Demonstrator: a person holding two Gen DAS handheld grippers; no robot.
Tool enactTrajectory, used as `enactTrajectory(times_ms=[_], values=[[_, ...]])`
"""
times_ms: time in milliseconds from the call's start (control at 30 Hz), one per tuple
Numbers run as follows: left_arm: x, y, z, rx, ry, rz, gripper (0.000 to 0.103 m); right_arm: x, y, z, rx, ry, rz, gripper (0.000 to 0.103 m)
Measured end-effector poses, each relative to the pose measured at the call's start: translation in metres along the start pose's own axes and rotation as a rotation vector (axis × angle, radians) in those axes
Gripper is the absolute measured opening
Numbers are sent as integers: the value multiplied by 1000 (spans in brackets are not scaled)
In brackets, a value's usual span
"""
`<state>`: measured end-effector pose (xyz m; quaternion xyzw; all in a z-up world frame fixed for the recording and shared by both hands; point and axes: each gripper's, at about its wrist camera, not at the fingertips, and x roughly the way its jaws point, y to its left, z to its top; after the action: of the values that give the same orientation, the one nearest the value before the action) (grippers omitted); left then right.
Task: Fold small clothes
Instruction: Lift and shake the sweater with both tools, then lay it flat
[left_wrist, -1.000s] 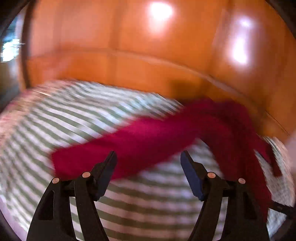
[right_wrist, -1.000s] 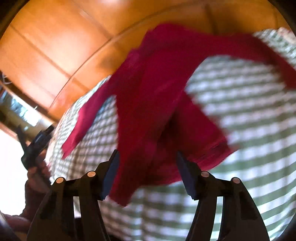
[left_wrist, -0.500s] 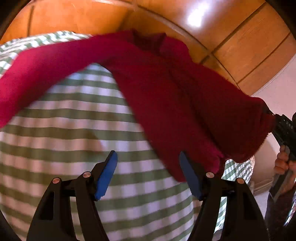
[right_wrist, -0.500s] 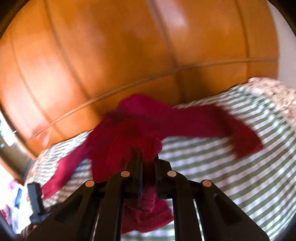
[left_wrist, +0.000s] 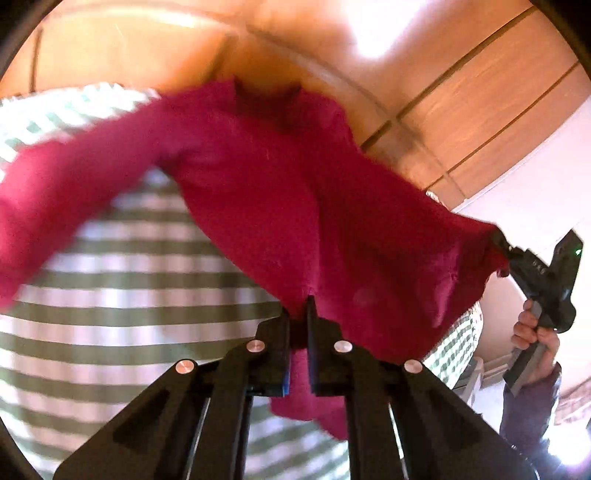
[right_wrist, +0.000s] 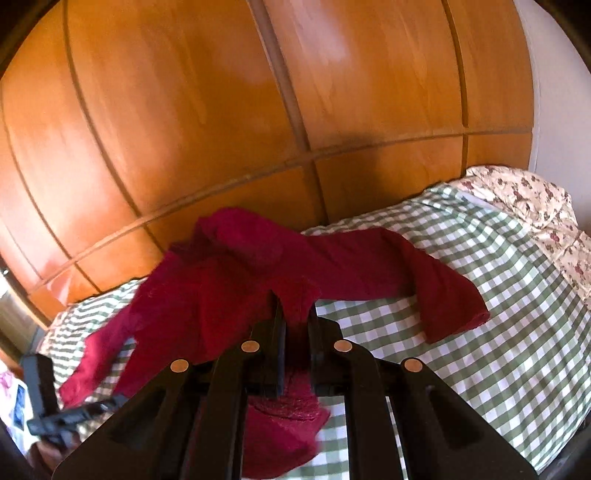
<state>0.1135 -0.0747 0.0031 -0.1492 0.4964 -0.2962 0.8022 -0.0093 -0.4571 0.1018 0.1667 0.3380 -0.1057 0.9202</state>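
Observation:
A dark red long-sleeved sweater (left_wrist: 295, 206) is held up over a bed with a green and white checked cover (left_wrist: 129, 295). My left gripper (left_wrist: 298, 306) is shut on the sweater's bottom edge. My right gripper (right_wrist: 295, 314) is shut on another part of the same sweater (right_wrist: 258, 280); it also shows at the right of the left wrist view (left_wrist: 517, 258), gripping the cloth's far corner. One sleeve (right_wrist: 443, 295) hangs down to the checked cover (right_wrist: 480, 332).
A wooden panelled wardrobe (right_wrist: 258, 110) stands right behind the bed. A floral pillow (right_wrist: 535, 206) lies at the bed's right end. A white wall (left_wrist: 535, 177) is to the right in the left wrist view.
My left gripper was open half a second ago and has shut on the sweater's edge. My right gripper, open a second ago, shut on the sweater first. The sweater is now stretched between both.

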Motion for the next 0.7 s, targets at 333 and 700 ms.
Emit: enactTrajectory(times_ms=[333,700], values=[[-128,56,-32,-5,-25,126,6,-49,30,-93,-75,194,132,8],[-91,118,-105,-171,5,203,54,-31,22,-208,-91,462,28,8]])
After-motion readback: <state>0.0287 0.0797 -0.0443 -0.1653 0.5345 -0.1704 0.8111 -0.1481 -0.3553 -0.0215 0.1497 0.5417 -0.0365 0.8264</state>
